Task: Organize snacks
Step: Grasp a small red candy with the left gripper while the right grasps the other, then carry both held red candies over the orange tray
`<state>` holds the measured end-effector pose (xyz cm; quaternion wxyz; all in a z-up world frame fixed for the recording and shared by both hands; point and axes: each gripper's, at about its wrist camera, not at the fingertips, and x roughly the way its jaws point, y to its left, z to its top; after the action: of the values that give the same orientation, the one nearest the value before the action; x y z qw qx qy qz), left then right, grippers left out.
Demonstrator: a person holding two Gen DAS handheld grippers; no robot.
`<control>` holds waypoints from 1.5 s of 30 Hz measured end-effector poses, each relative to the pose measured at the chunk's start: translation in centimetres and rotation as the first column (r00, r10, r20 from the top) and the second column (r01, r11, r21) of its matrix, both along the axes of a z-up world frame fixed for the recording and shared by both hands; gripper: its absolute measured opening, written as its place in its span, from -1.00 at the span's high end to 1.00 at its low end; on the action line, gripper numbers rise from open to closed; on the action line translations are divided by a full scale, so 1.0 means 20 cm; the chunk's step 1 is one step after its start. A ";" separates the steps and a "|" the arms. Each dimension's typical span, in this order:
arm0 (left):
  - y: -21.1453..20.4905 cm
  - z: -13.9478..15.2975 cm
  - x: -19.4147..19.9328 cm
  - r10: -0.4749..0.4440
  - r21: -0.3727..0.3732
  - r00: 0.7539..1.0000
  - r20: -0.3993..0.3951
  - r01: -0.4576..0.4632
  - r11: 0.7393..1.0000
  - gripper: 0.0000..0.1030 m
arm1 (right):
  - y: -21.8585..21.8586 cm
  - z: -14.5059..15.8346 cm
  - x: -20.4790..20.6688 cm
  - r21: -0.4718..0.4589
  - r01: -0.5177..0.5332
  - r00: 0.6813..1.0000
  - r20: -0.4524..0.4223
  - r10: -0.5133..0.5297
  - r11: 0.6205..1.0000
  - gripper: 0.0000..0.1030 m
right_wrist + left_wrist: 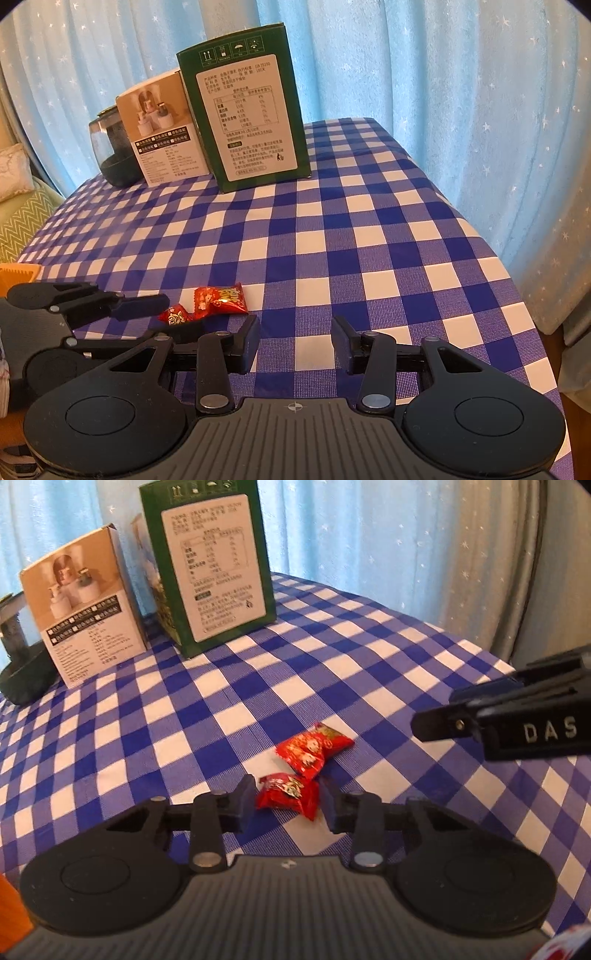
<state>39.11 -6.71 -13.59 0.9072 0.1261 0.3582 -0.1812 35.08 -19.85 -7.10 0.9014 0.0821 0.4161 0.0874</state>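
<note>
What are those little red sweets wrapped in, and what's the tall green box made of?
The red sweets look wrapped in thin glossy plastic film: crinkled, with shiny highlights and printed pictures. The green box looks like printed cardboard: flat faces, sharp folded edges, a white printed panel.

Both your wrist cameras look steeply down, close over the table's (369, 657) near edge, facing its far edge; they share the two sweets (312, 751) and boxes (243, 107).

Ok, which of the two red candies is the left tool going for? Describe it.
On the blue checked tablecloth, well in front of the tall green box, lie two red candies. The target is the smaller crumpled candy between the left tool fingers; the flatter candy lies just beyond it.
</note>
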 end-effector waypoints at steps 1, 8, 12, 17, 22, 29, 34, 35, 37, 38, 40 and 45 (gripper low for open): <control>0.00 0.00 0.00 0.000 -0.003 1.000 0.001 0.000 1.000 0.38 | 0.01 0.00 0.00 0.001 0.000 1.000 0.000 0.000 1.000 0.15; 0.05 0.04 -0.06 0.076 -0.032 0.997 0.009 -0.076 0.997 0.60 | 0.06 -0.01 0.03 0.037 -0.035 0.999 0.010 0.035 0.999 0.15; 0.12 0.07 -0.14 0.158 -0.062 0.987 0.011 -0.157 0.986 0.60 | 0.13 -0.01 0.06 0.055 -0.100 0.995 0.036 0.098 0.993 0.14; 0.19 0.10 -0.21 0.209 -0.112 0.978 -0.007 -0.208 0.972 0.60 | 0.24 -0.06 0.13 0.025 -0.174 0.983 0.055 0.173 0.984 0.14; 0.21 0.11 -0.26 0.219 -0.115 0.976 -0.009 -0.219 0.969 0.60 | 0.34 -0.12 0.19 -0.050 -0.195 0.979 0.046 0.197 0.980 0.14; 0.23 0.10 -0.31 0.224 -0.122 0.974 -0.020 -0.225 0.967 0.60 | 0.36 -0.17 0.19 -0.121 -0.182 0.981 0.045 0.189 0.976 0.61; 0.23 0.11 -0.35 0.225 -0.130 0.974 -0.027 -0.227 0.965 0.60 | 0.32 -0.15 0.18 -0.090 -0.160 0.985 0.054 0.165 0.983 0.66; 0.23 0.11 -0.36 0.225 -0.131 0.974 -0.028 -0.226 0.965 0.60 | 0.31 -0.14 0.17 -0.084 -0.159 0.985 0.054 0.163 0.984 0.66; 0.24 0.12 -0.38 0.226 -0.134 0.974 -0.027 -0.227 0.965 0.60 | 0.31 -0.10 0.14 -0.092 -0.159 0.984 0.063 0.165 0.983 0.66; 0.24 0.13 -0.39 0.226 -0.135 0.974 -0.027 -0.228 0.964 0.60 | 0.30 -0.08 0.13 -0.091 -0.160 0.984 0.067 0.166 0.983 0.66; 0.24 0.14 -0.42 0.229 -0.138 0.973 -0.024 -0.230 0.964 0.60 | 0.29 -0.04 0.09 -0.085 -0.155 0.984 0.071 0.161 0.984 0.66; 0.26 0.20 -0.50 0.235 -0.148 0.972 -0.013 -0.234 0.961 0.60 | 0.26 0.05 -0.05 -0.053 -0.117 0.992 0.046 0.119 0.992 0.66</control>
<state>29.12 -1.48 -9.63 0.9300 0.0154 0.3538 -0.0983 34.07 -14.60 -6.16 0.9064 0.0324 0.4000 0.1321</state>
